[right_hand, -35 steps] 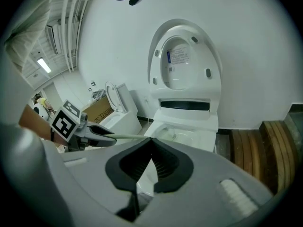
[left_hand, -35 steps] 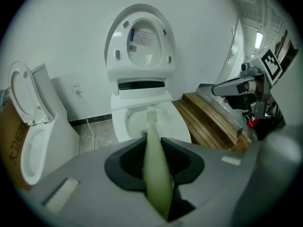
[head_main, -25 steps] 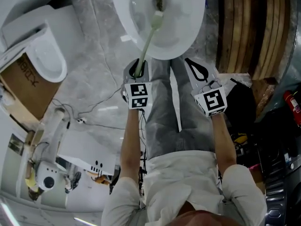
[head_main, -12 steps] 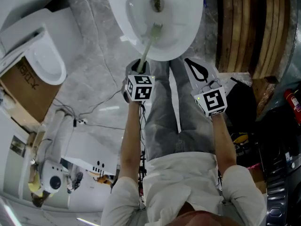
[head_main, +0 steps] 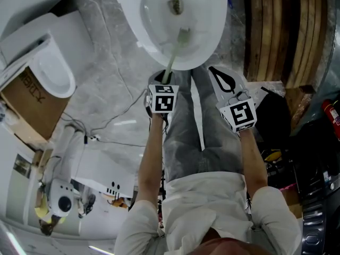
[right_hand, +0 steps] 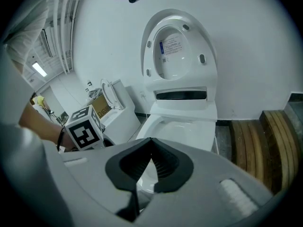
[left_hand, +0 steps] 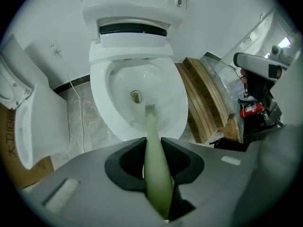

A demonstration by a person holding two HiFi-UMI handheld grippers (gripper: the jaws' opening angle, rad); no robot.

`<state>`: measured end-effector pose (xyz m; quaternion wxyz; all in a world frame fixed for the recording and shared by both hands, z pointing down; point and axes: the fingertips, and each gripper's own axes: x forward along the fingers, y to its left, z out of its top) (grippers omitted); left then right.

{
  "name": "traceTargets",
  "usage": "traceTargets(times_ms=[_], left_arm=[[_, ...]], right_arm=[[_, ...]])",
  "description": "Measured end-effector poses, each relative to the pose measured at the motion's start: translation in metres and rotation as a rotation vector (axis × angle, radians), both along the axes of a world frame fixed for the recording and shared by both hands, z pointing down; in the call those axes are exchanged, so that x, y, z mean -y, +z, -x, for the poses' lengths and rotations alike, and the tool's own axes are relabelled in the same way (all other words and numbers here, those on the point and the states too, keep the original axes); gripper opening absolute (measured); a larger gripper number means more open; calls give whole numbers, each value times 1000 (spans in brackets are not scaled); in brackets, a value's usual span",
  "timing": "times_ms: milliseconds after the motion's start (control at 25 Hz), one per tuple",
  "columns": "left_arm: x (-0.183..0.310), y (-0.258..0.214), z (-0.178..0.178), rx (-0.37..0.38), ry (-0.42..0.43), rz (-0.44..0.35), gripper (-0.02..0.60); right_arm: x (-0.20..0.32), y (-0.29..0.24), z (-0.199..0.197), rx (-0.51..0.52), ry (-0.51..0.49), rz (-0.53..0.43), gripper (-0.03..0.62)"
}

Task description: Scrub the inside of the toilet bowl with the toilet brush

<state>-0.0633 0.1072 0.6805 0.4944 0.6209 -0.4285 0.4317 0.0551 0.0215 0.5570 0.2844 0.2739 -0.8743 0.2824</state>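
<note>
The white toilet bowl [head_main: 212,39] is at the top of the head view, its drain [head_main: 173,5] showing. My left gripper [head_main: 162,80] is shut on the pale green toilet brush [head_main: 172,57]. The bristle head [head_main: 184,34] lies against the bowl's near inner wall, below the drain. In the left gripper view the handle [left_hand: 154,160] runs out between the jaws of that gripper [left_hand: 152,143] to the bristles [left_hand: 149,109] inside the bowl [left_hand: 176,109]. My right gripper [head_main: 224,78] hangs beside the bowl's front, shut and holding nothing [right_hand: 151,141]. The toilet lid [right_hand: 181,46] stands raised.
A second white toilet [head_main: 50,70] and a cardboard box [head_main: 29,102] are at the left. Stacked wooden boards [head_main: 281,31] lean at the right, with a red extinguisher [head_main: 332,116] beyond. Cables [head_main: 106,124] trail over the marble floor. The person's legs stand before the bowl.
The left gripper shifted right, drawing the brush head from near the drain down toward the bowl's near wall. The right gripper has stayed put.
</note>
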Motion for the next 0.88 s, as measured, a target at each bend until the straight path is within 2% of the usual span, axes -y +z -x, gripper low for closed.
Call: traceTargets(times_ms=[280,560,720,880], left_arm=[[-3,9,-25,-126,-235,27,115],[1,22,-47,-227,-423,44,115],[4,29,-62,-268,-491,58,115],[15,34,-78,-292,-511,54,112]], right_arm=[[0,5,-2,1,1,17,4],[2,9,-5,-5,-3,25,3],[1,11,-6,-9,-1,35,4],[0,13,-7,-12,-2,38,3]])
